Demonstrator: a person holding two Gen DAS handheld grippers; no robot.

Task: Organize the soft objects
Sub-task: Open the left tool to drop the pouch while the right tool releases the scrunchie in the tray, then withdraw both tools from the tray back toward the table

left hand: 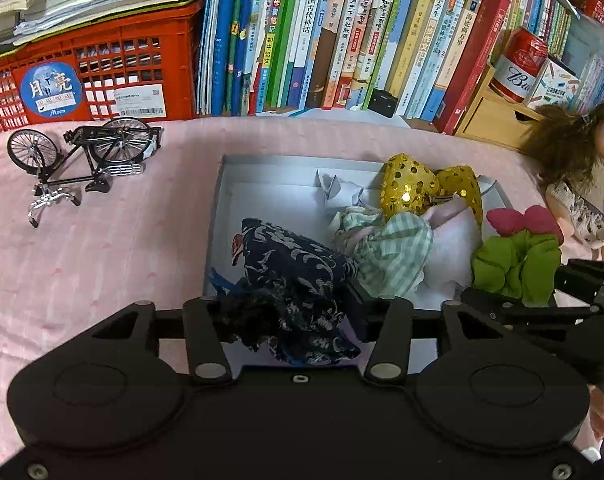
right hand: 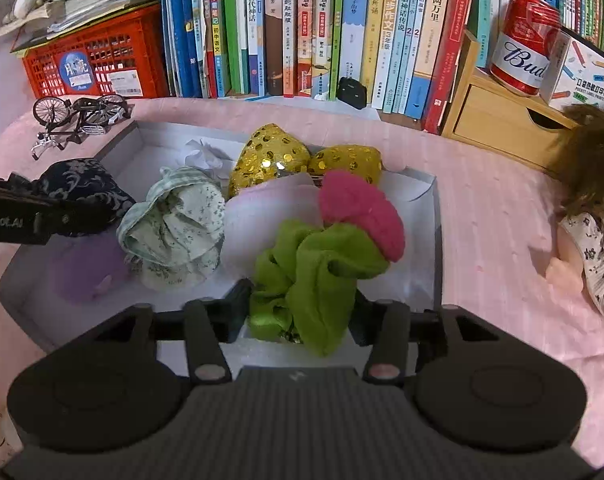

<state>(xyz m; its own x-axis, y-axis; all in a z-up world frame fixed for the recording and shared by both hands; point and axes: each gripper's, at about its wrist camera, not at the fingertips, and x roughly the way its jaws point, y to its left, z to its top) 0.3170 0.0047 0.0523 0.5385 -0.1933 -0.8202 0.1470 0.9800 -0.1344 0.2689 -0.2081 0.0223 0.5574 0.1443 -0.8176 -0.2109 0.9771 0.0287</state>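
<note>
A shallow grey box (left hand: pixel 221 200) lies on the pink cloth and holds several soft things. A dark blue patterned pouch (left hand: pixel 298 264) rests at the box's near left, its bunched end loose between the open jaws of my left gripper (left hand: pixel 288 304). A green cloth with a pink top (right hand: pixel 313 264) sits at the box's near right (right hand: pixel 431 200), between the open jaws of my right gripper (right hand: pixel 302 304); the pads stand slightly off it. Gold sequin hearts (right hand: pixel 270 156), a pale green checked garment (right hand: pixel 174 236) and a purple piece (right hand: pixel 86 272) also lie inside.
A doll (right hand: pixel 593 248) lies on the cloth right of the box. A model bicycle (left hand: pixel 82 156) lies at the back left before a red crate (left hand: pixel 102 72). A row of books (left hand: pixel 341 32), a wooden drawer (right hand: pixel 497 120) and a red can (right hand: pixel 525 40) line the back.
</note>
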